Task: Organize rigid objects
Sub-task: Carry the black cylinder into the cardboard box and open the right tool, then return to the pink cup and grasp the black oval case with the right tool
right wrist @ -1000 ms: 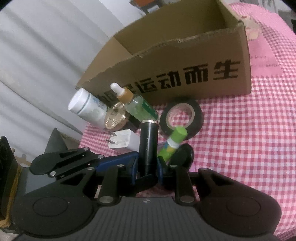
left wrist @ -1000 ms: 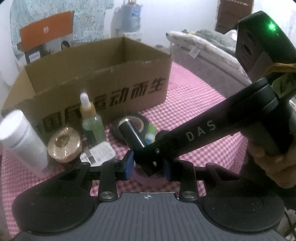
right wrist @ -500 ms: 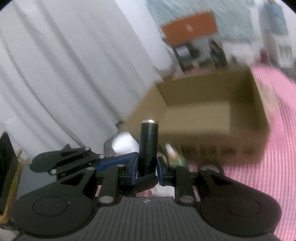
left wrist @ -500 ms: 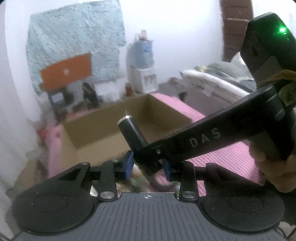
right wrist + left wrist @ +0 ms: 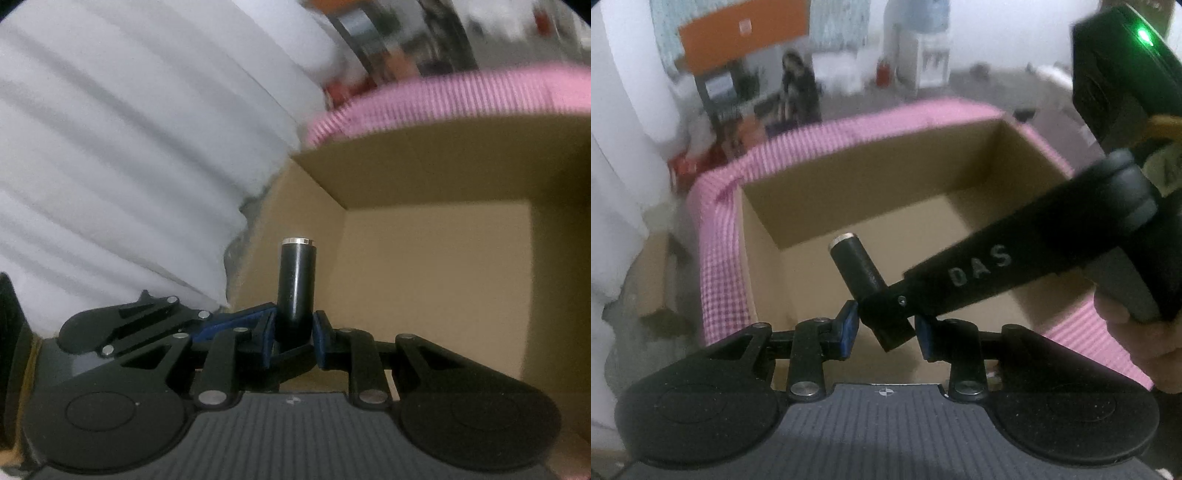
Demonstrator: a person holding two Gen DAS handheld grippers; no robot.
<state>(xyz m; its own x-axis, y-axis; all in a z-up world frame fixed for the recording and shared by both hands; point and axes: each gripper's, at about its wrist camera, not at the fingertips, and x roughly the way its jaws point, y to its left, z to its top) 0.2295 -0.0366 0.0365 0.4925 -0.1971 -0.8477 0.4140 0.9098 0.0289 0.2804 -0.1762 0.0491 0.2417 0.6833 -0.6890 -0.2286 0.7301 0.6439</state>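
Note:
A black cylinder with a silver rim [image 5: 858, 267] is held between both grippers above the open cardboard box [image 5: 768, 221]. My right gripper [image 5: 294, 332] is shut on the black cylinder [image 5: 295, 280], which points up over the box [image 5: 436, 266]. In the left wrist view the right gripper's arm crosses from the right and its fingertips clamp the cylinder. My left gripper [image 5: 886, 328] has its blue pads on either side of the cylinder's lower end; I cannot tell whether they press on it. The box interior looks bare.
The box stands on a pink checked tablecloth [image 5: 716, 236]. White curtains [image 5: 129, 166] hang to the left. A person's hand [image 5: 1137, 332] holds the right gripper. Blurred room clutter lies beyond the table.
Both grippers have lifted the black cylinder from the table in front of the box and carried it over the box opening. The bottles and tape have dropped out of view.

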